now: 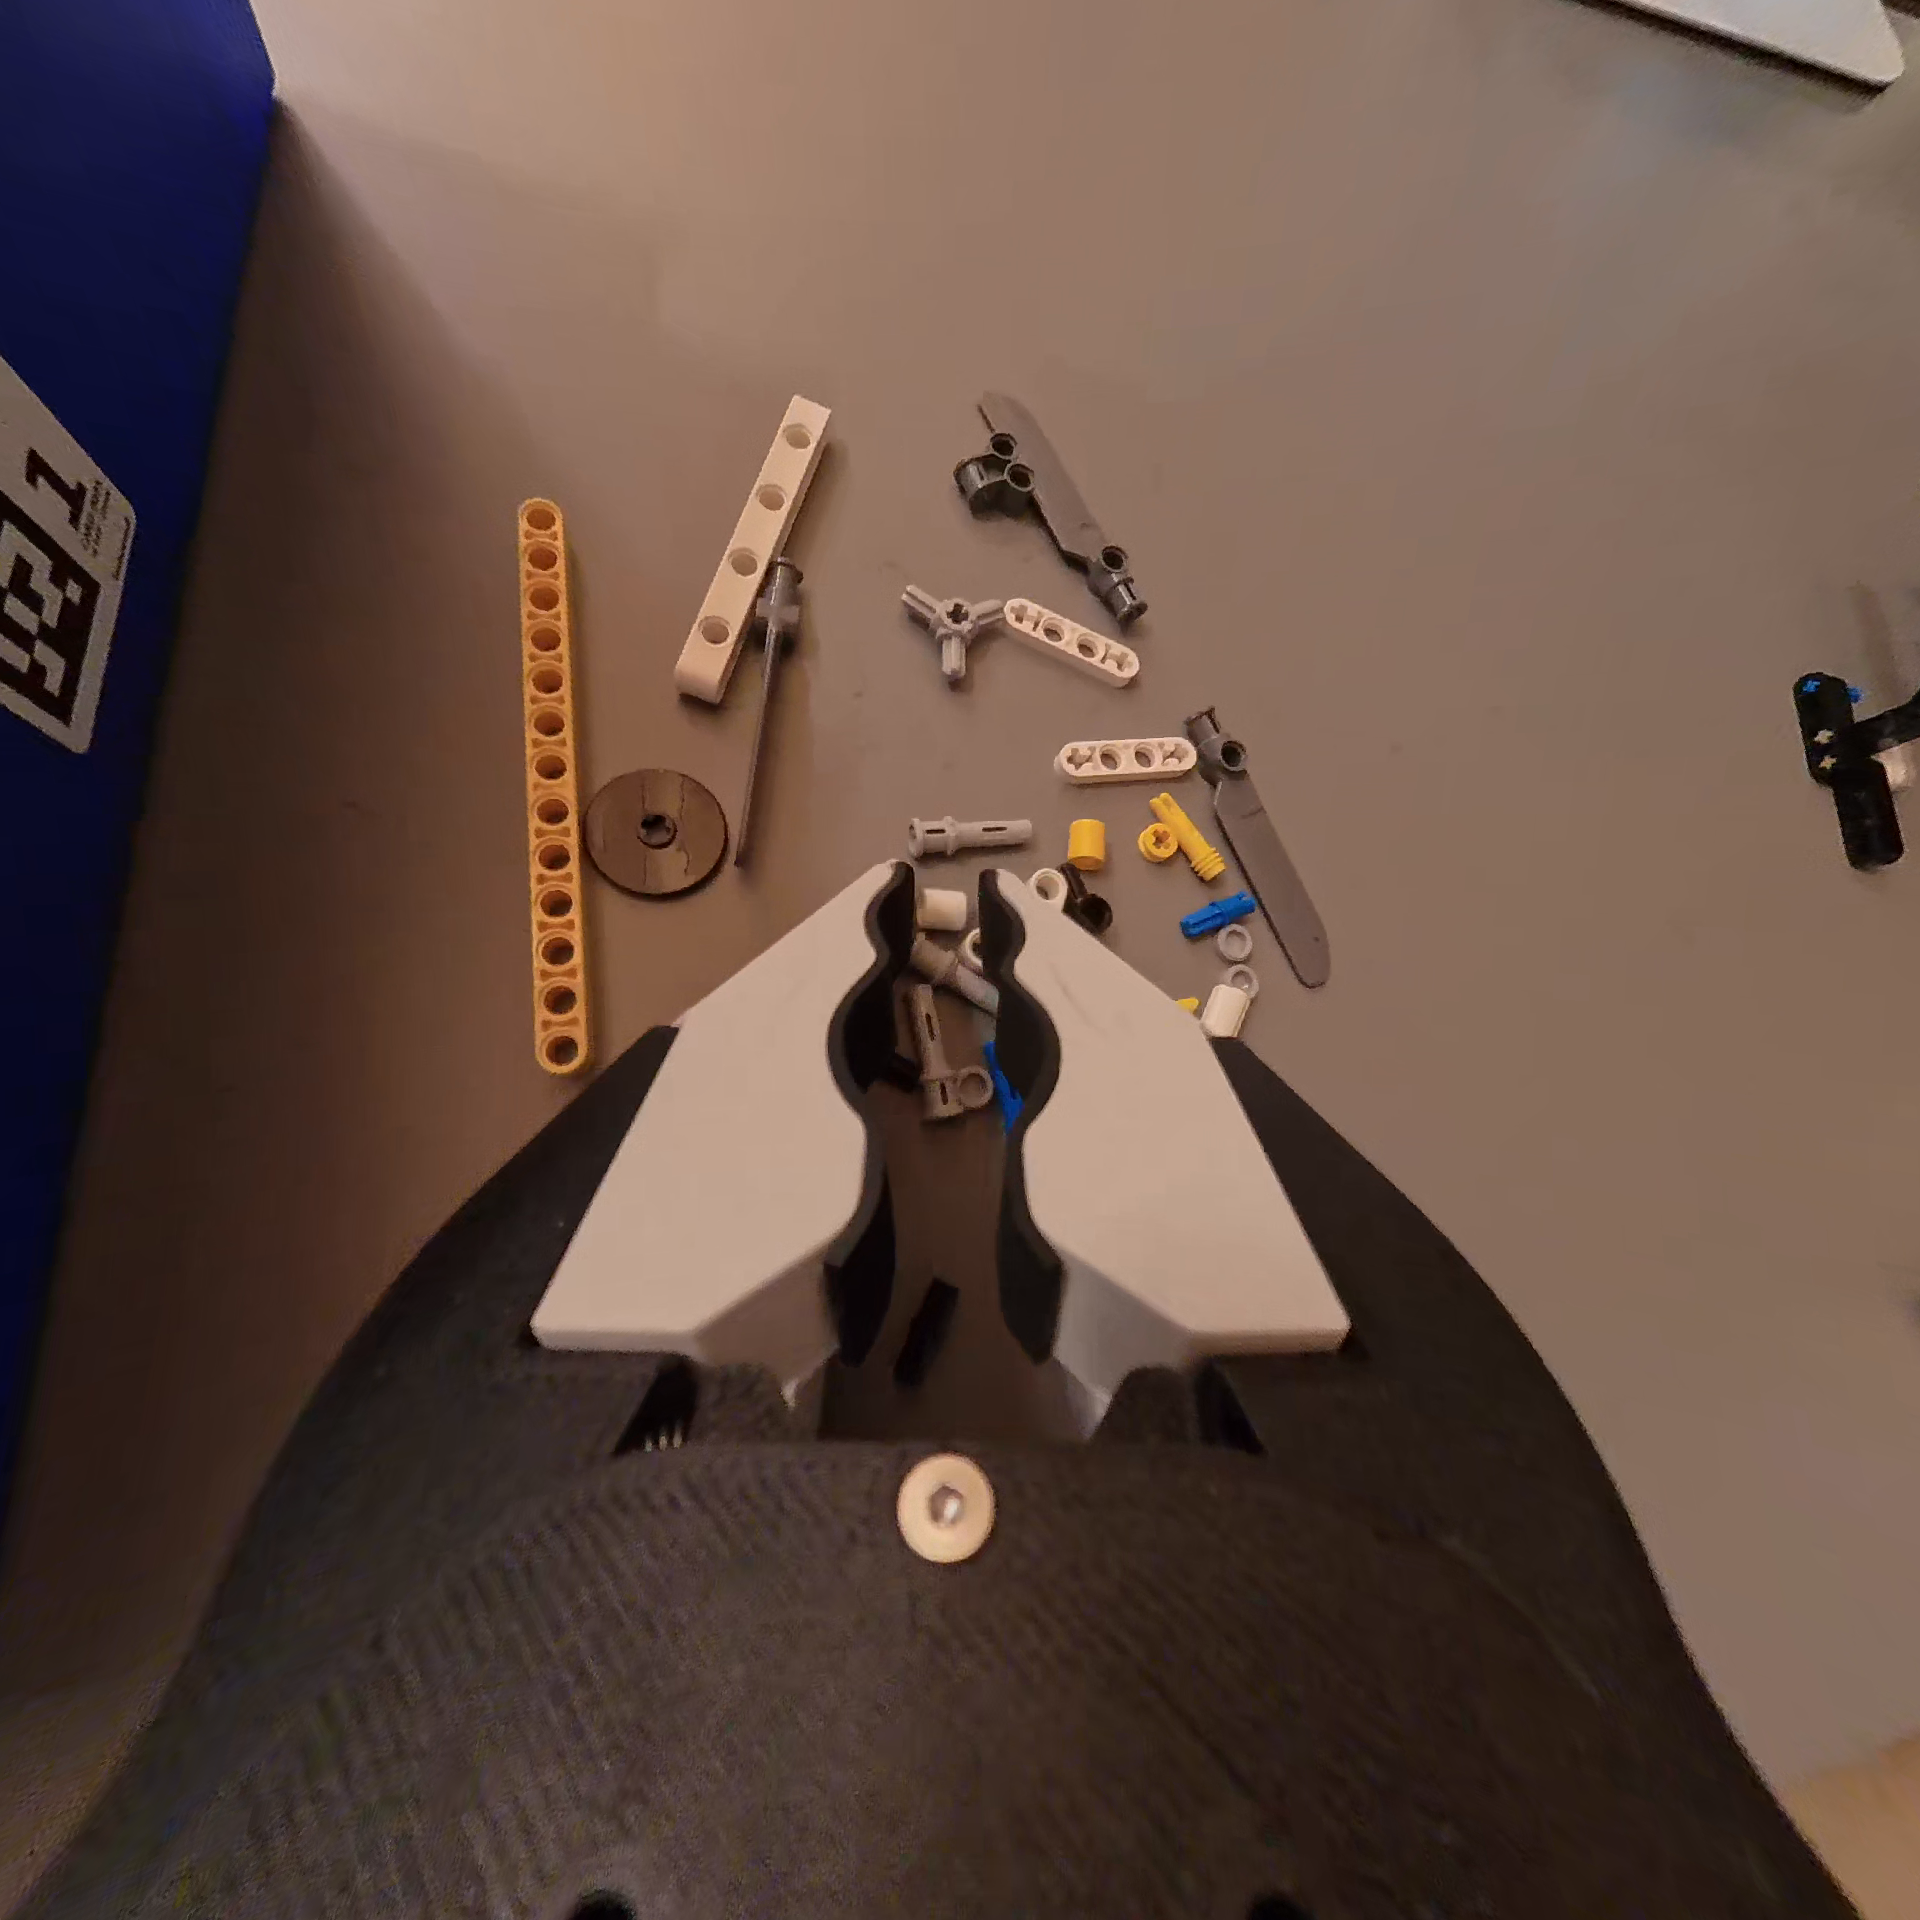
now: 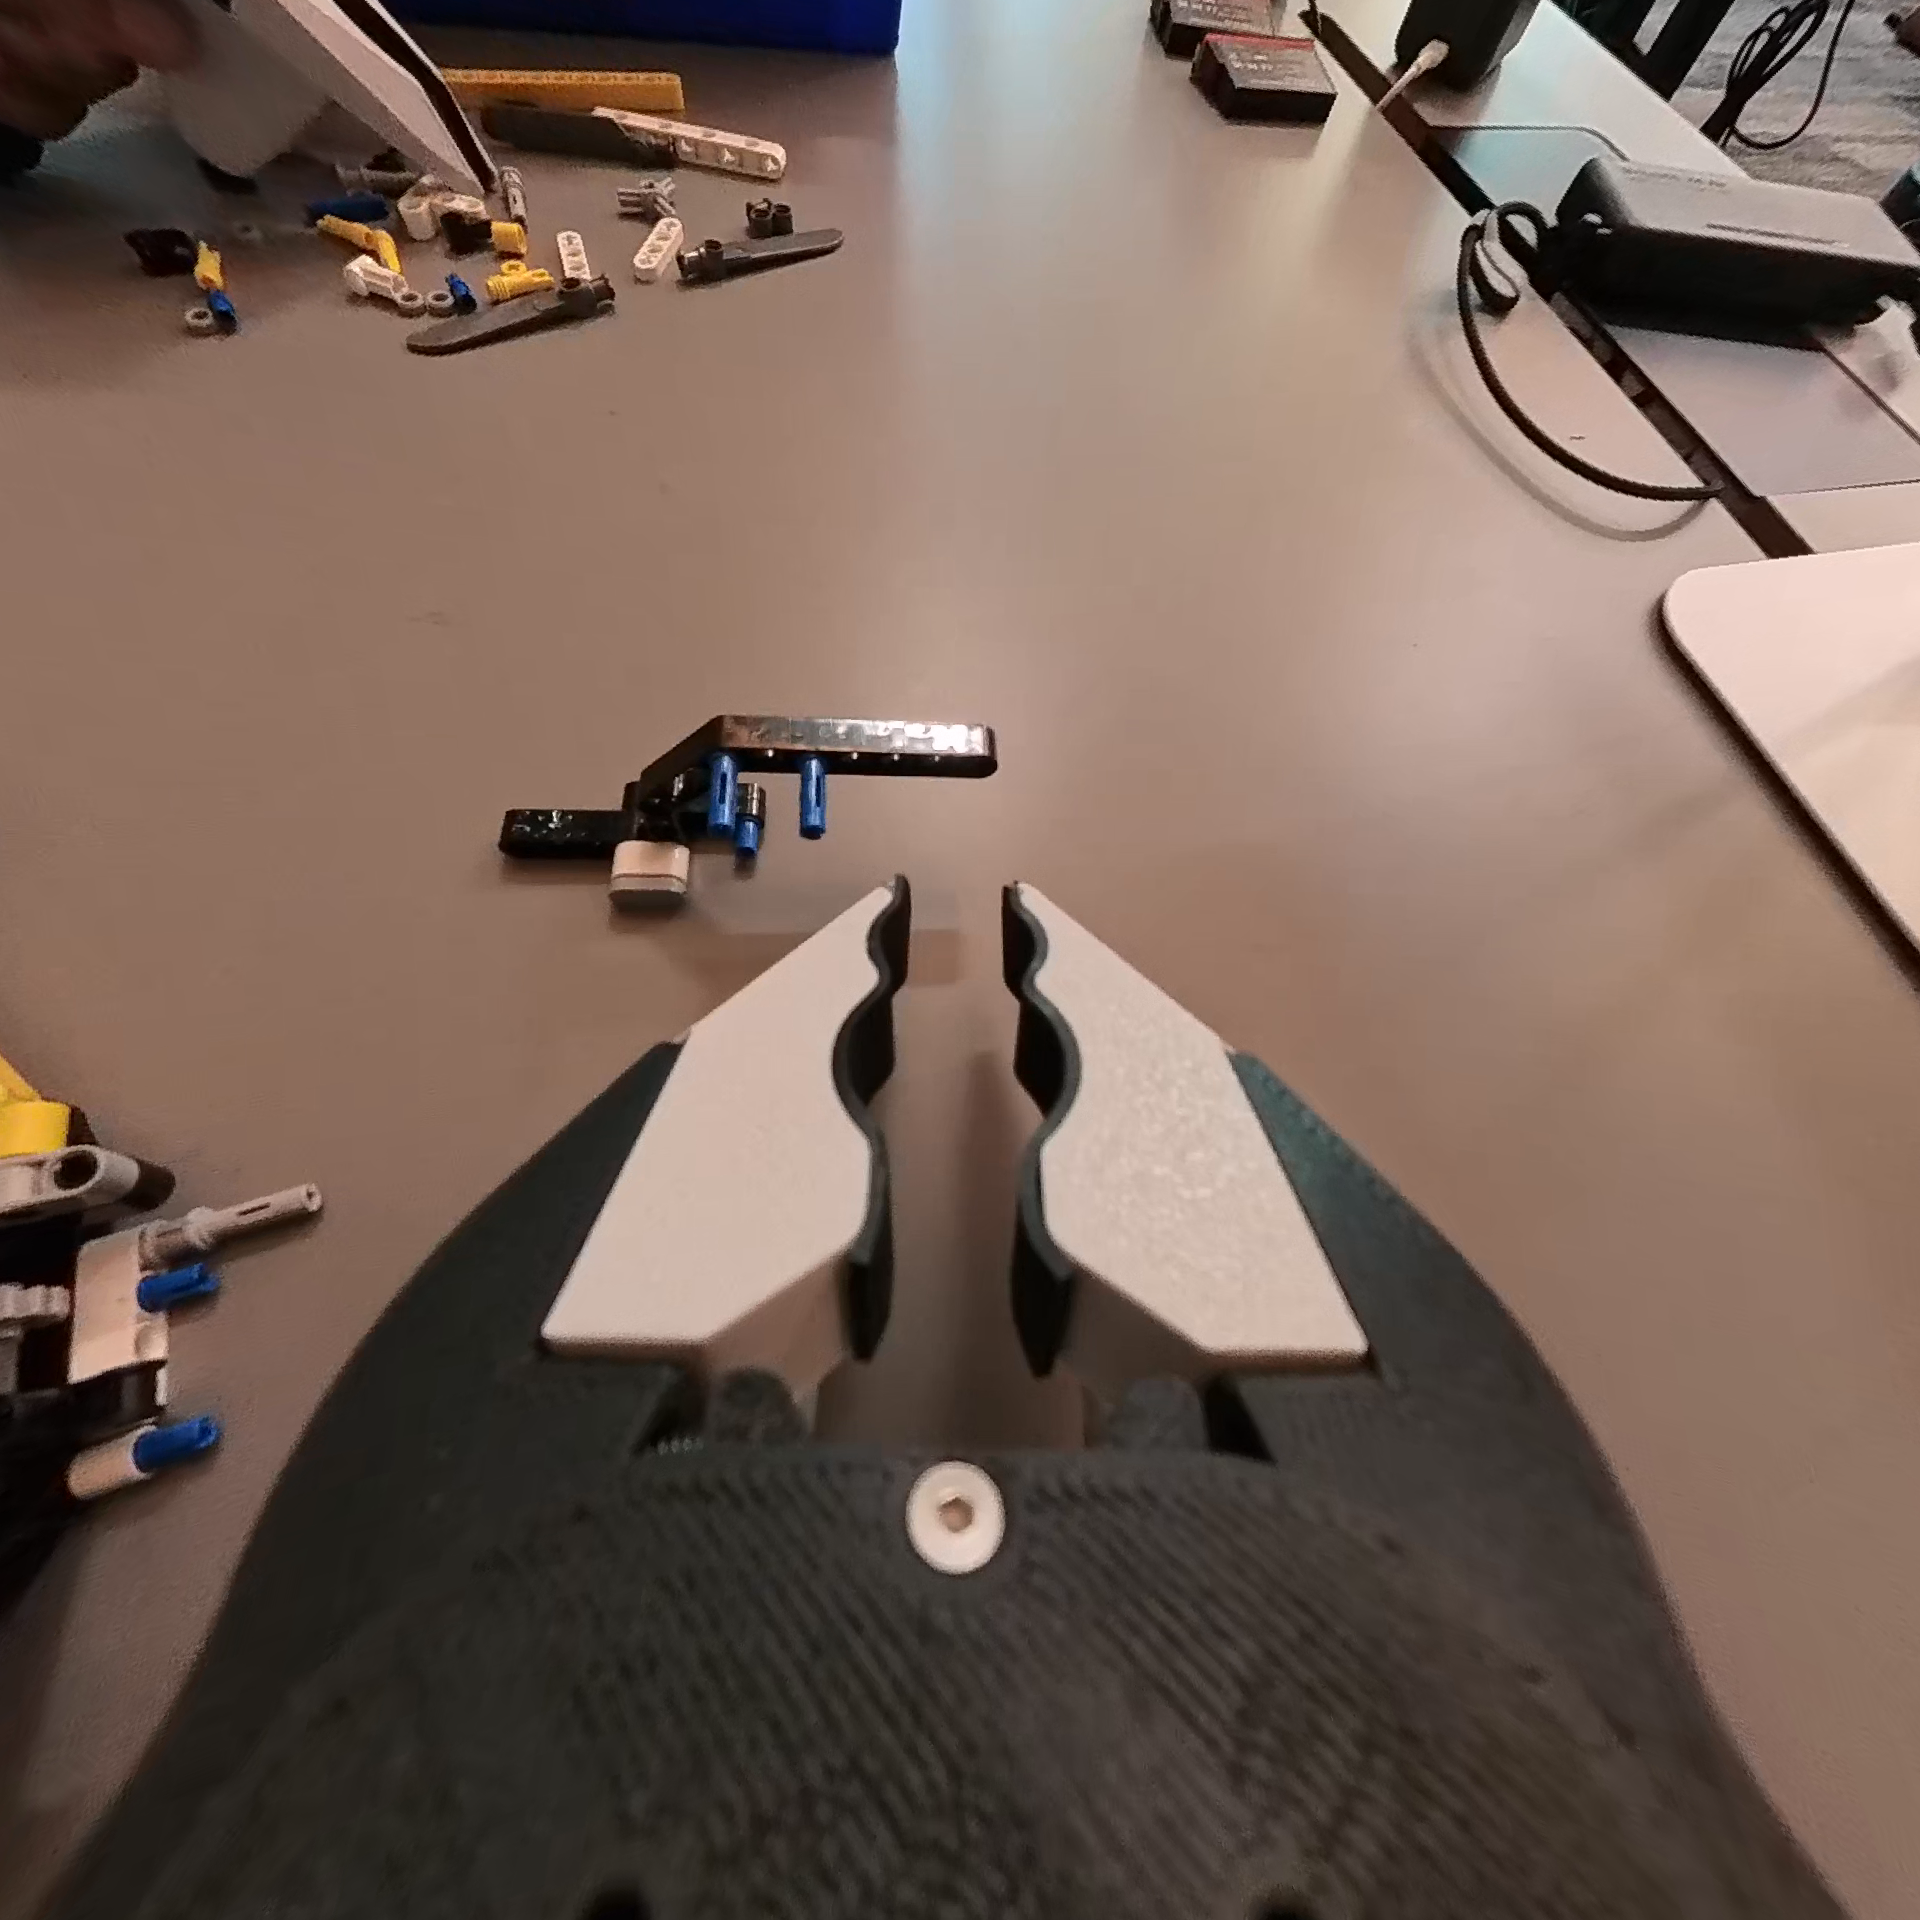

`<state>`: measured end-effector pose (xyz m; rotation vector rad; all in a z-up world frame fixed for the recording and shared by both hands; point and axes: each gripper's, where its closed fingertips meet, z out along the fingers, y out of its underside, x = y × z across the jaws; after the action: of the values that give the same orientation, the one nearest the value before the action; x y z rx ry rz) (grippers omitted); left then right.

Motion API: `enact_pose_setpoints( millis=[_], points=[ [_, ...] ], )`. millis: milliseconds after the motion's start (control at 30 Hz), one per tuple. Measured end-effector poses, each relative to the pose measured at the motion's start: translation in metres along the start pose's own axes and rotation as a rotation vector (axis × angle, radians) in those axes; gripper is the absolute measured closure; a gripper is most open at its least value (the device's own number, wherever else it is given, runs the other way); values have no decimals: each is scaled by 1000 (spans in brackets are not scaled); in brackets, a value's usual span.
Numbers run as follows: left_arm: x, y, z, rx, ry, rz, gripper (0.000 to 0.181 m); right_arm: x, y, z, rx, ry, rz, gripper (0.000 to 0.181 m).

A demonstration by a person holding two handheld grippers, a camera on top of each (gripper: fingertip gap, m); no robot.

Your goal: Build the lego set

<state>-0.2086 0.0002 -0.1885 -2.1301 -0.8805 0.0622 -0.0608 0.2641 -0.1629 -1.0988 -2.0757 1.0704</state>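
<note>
Left claw (image 1: pixel 948 896) hovers slightly open over a small white piece (image 1: pixel 943 906), selecting; right claw (image 2: pixel 956 914) open, empty. Next: close precisely.

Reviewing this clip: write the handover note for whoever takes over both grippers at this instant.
Left gripper: open, empty, low over the loose parts pile, a small white bush between its tips.
Right gripper: open, empty, just short of the black beam sub-assembly with blue pins.
Yellow beam, white beam and grey blades lie loose.
A second partial assembly sits at the right view's left edge.
Left: most parts still unjoined.
</note>
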Motion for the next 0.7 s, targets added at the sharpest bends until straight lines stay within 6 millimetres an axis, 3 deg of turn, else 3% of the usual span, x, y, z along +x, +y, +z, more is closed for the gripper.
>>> enact_pose_setpoints(
  millis=[200, 333, 567, 700],
  points=[
    [3, -2, -1, 12, 6, 5, 173, -1, 0, 0, -2, 3, -10, 166],
    [12, -20, -14, 126, 74, -30, 173, 1, 0, -1, 3, 16, -11, 166],
    [74, -57, -60, 394, 509, -133, 174, 17, -12, -13, 106, 84, 61, 171],
    [121, -63, -80, 460, 690, -54, 174, 21, -42, -41, 307, 126, 47, 171]
  ],
)
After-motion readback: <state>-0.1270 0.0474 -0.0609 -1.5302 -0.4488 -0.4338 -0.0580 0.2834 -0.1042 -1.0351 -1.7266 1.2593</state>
